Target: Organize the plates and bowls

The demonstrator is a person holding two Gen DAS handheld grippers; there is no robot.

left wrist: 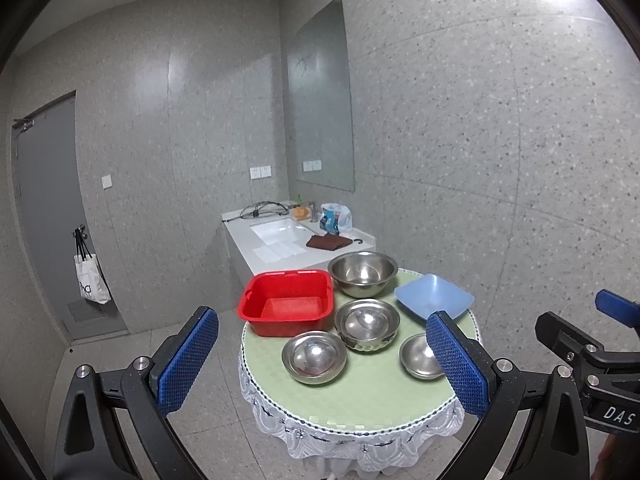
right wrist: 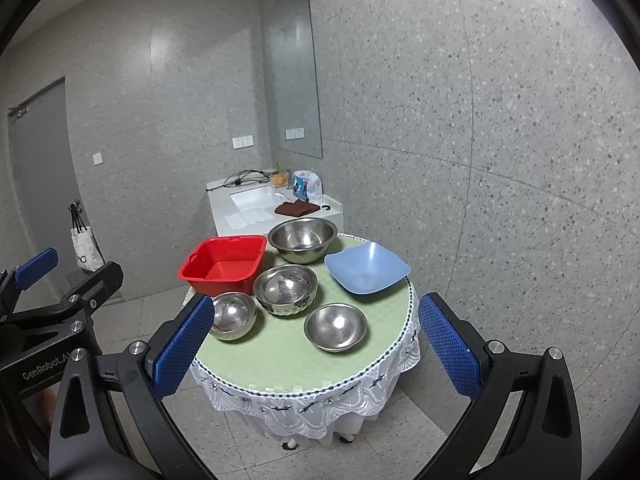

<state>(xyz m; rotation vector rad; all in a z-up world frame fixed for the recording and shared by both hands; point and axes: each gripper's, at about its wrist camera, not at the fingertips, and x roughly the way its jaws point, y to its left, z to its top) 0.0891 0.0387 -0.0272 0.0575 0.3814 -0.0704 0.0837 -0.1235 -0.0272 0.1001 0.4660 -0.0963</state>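
A round table with a green top holds a red tub, a large steel bowl, a blue square dish, a medium steel bowl and two small steel bowls: one on the left, one on the right. My left gripper is open and empty, held above and short of the table. My right gripper is open and empty too, likewise short of the table.
A white sink counter with a brown cloth and a bag stands behind the table against the speckled wall. A grey door with a hanging tote bag is at the left. Tiled floor surrounds the table.
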